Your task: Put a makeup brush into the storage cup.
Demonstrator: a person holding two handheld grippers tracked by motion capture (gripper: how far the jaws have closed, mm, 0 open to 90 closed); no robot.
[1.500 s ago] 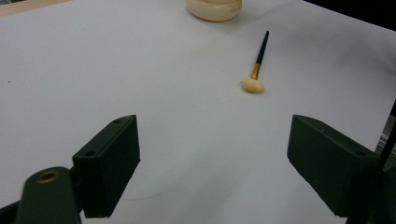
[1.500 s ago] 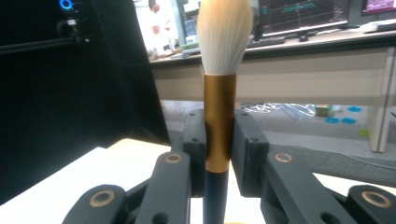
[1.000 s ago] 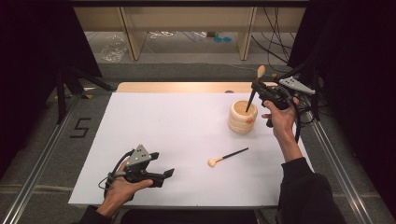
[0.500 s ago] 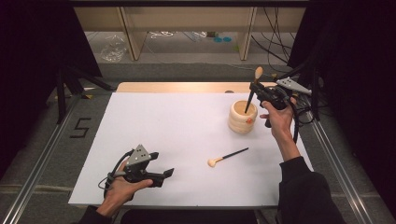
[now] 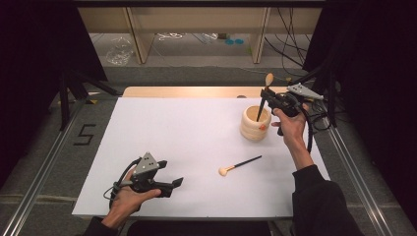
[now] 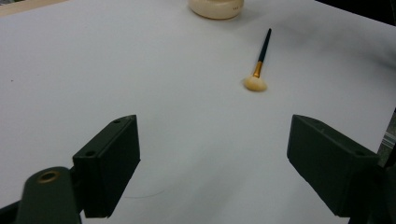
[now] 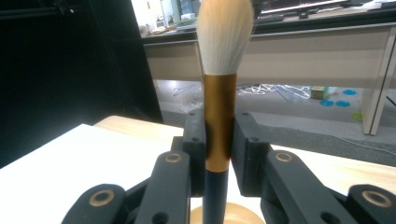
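On the white desk [image 5: 196, 142], the cream holder [image 5: 255, 124] stands near your right claw [image 5: 268, 93], which is clenched on a brush [image 7: 219, 107], bristles up, handle reaching into it. Your left claw [image 5: 169, 186] rests released; a smaller brush [image 5: 239, 165] lies between.

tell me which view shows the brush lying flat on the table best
The left gripper view: the lying brush shows whole, with pale head, gold ferrule and dark handle. The high view shows it smaller.
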